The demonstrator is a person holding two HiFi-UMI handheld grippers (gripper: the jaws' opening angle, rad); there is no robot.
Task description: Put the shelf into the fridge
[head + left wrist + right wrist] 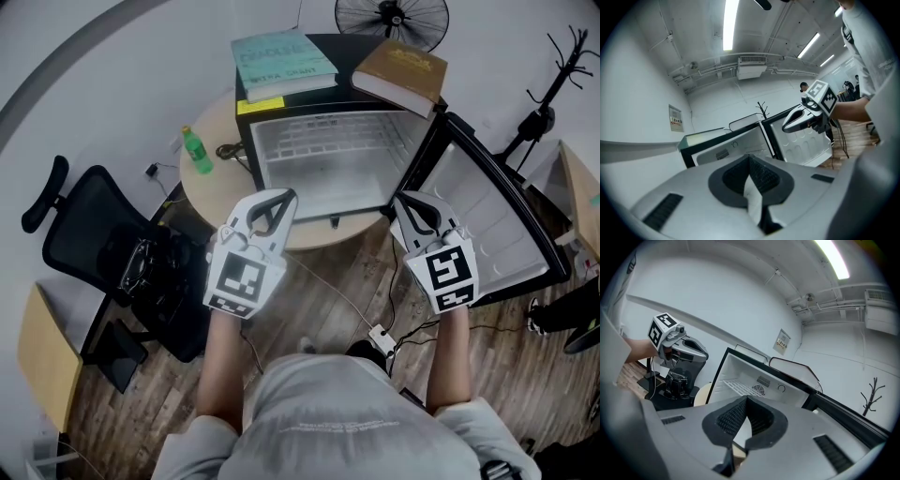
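Observation:
A small black fridge (337, 159) stands on a round table with its door (497, 225) swung open to the right. A white wire shelf (737, 388) lies level inside the white cavity. Both grippers hover in front of the opening, apart from it, and nothing is between the jaws of either. My left gripper (275, 201) is shut at the lower left corner of the opening. My right gripper (410, 202) is shut near the door hinge. The left gripper view shows the right gripper (802, 118) before the door. In the right gripper view the left gripper (689, 350) appears beside the fridge.
Two books (281, 64) lie on the fridge top. A green bottle (197, 150) stands on the round table (211, 178). A black office chair (112, 253) is at the left. Cables and a power strip (380, 336) lie on the wooden floor. A fan and a coat rack (553, 84) stand behind.

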